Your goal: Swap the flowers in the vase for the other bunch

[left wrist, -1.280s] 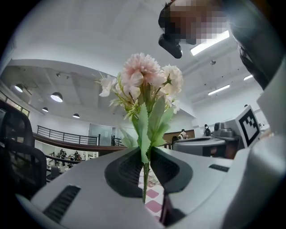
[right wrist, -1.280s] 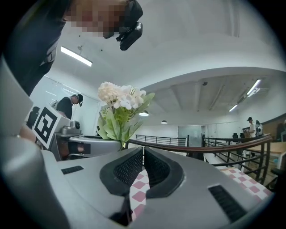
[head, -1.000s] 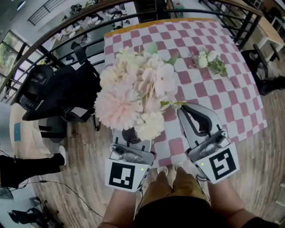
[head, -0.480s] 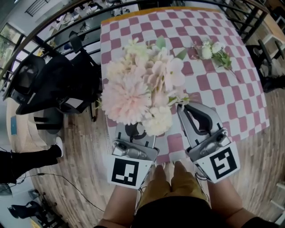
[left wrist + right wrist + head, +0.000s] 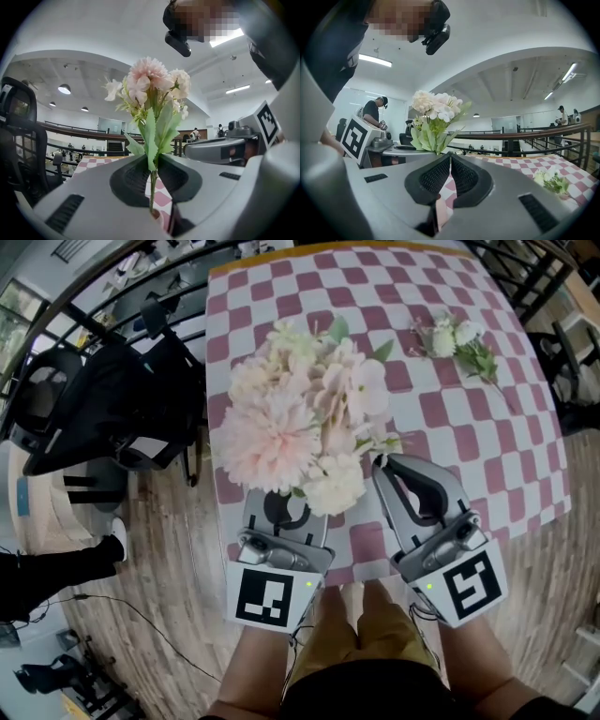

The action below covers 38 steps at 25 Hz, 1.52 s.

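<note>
Left gripper view: my left gripper (image 5: 152,164) pinching thin stems of pink bunch (image 5: 151,84), blooms upright, top-heavy. Right gripper (image 5: 450,158) pressed together, empty, at 3 o'clock of left. Head view: white bunch (image 5: 459,341) lying on checked table (image 5: 506,465), 1 o'clock of pink one, well apart. Vase in no view. Risks, my guess: heavy heads pivot or slip in narrow pinch; blooms block my look down, so blind set-down near table edge; right gripper snags leaves.

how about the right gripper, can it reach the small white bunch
Probably yes: the right gripper is empty and bare cloth lies between it and the small white bunch, though its shut fingers must open.
</note>
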Available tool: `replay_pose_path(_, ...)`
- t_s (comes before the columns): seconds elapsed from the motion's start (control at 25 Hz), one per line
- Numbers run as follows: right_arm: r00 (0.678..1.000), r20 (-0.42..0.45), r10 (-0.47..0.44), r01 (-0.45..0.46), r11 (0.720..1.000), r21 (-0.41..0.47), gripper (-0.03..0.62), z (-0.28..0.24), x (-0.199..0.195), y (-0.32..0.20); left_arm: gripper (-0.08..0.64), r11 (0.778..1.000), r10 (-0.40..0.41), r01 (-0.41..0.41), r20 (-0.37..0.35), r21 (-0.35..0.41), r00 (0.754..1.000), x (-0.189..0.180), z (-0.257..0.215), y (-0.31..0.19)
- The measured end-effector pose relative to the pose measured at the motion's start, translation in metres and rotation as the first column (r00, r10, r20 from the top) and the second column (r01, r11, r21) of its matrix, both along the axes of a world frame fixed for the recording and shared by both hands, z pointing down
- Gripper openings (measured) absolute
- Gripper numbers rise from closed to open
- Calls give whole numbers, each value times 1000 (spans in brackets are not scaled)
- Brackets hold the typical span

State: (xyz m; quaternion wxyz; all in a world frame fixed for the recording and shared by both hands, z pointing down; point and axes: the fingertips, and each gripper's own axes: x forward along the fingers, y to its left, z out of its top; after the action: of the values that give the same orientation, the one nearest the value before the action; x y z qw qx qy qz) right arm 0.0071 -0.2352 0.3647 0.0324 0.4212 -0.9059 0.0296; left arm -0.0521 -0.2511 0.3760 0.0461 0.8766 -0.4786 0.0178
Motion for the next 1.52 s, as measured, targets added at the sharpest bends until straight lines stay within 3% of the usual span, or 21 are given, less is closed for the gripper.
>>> replay_pose_path(1.52, 1000, -2, -20, 20, 992, -121, 37, 65, 0, -19, 72, 995, -43, 45, 25, -92, 999, -1, 76, -13)
